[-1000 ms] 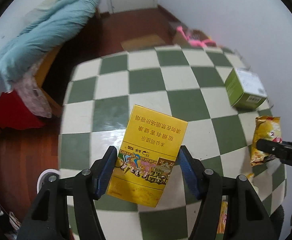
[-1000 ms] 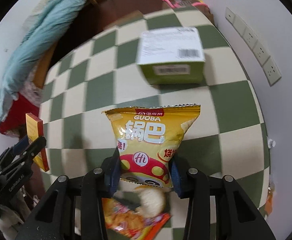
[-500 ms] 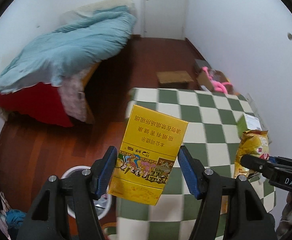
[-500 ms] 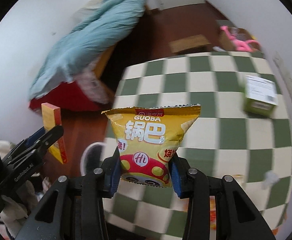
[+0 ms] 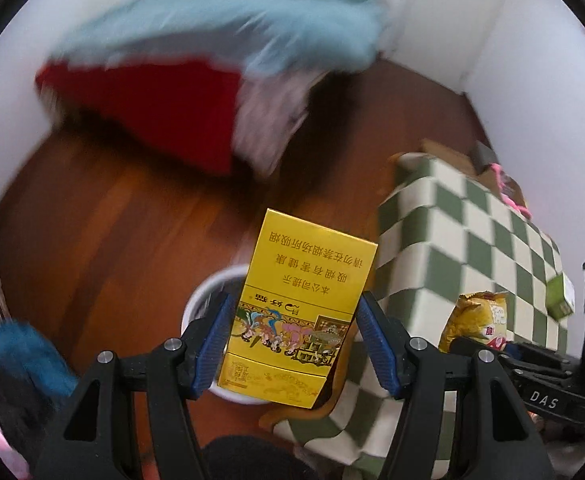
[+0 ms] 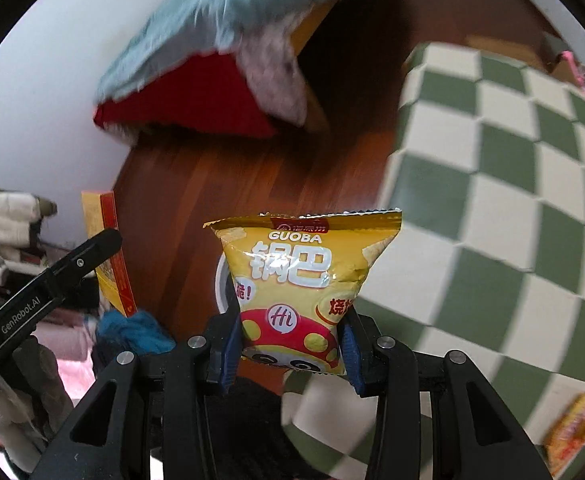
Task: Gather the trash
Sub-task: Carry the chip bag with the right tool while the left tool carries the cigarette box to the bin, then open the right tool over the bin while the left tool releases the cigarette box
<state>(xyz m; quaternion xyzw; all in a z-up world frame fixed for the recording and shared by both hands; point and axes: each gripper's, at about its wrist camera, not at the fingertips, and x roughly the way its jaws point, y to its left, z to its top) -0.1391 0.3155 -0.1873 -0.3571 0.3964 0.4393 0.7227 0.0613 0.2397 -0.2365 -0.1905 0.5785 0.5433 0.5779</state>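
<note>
My left gripper (image 5: pixel 294 340) is shut on a yellow cigarette carton (image 5: pixel 298 320), held upright over the wooden floor. Right behind the carton stands a white bin (image 5: pixel 202 300), mostly hidden by it. My right gripper (image 6: pixel 290 346) is shut on a yellow GUOBA snack bag (image 6: pixel 304 276), also off the table's left edge; a sliver of the white bin (image 6: pixel 221 284) shows behind the bag. In the right wrist view, the carton (image 6: pixel 108 252) and the left gripper's finger (image 6: pixel 52 280) appear at the left. In the left wrist view, the snack bag (image 5: pixel 478 320) appears at the right.
The green-and-white checkered table (image 5: pixel 472 248) (image 6: pixel 492 200) lies to the right, with a green box (image 5: pixel 560 296) far off and a snack wrapper (image 6: pixel 572 432) near its edge. A bed with blue and red bedding (image 5: pixel 196 64) stands behind. A blue cloth (image 5: pixel 28 356) lies on the floor at left.
Both grippers have swung left off the table with their loads and now hang over the floor by the white bin. The views are motion-blurred.
</note>
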